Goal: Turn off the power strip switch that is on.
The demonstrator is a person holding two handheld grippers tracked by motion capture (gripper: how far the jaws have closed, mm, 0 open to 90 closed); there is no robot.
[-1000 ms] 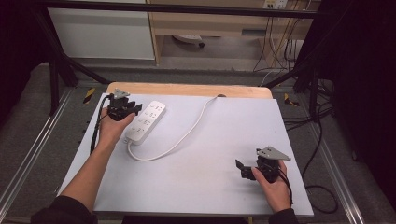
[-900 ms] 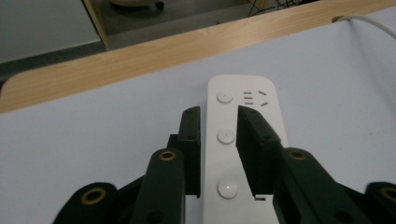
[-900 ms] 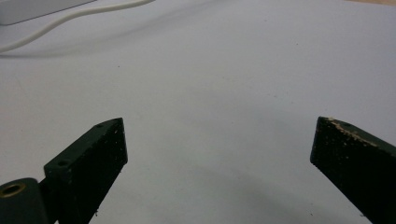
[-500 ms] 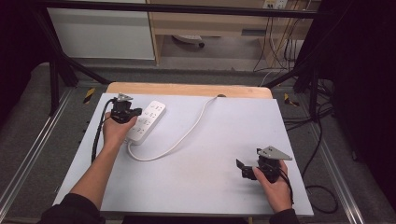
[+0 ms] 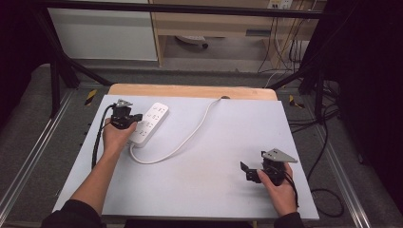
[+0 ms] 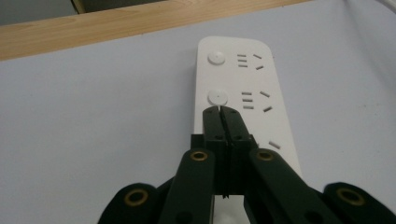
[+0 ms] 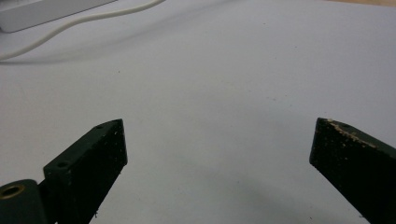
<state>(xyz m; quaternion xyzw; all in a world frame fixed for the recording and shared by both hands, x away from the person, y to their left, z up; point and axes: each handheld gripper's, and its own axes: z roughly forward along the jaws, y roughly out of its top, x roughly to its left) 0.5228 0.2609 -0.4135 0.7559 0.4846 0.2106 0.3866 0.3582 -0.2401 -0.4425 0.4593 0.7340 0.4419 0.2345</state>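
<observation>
The white rectangular plastic power strip lies at the far left of the pale grey worktop, long axis running away from the person. The left tongs, pressed together and empty, sit over its near half, tips just short of a round button. The right tongs, spread apart, rest well away at the near right.

White power strip, flat, angled at table's far left, cord curving to far edge

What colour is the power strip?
White. The power strip shows best in the left gripper view.
</observation>
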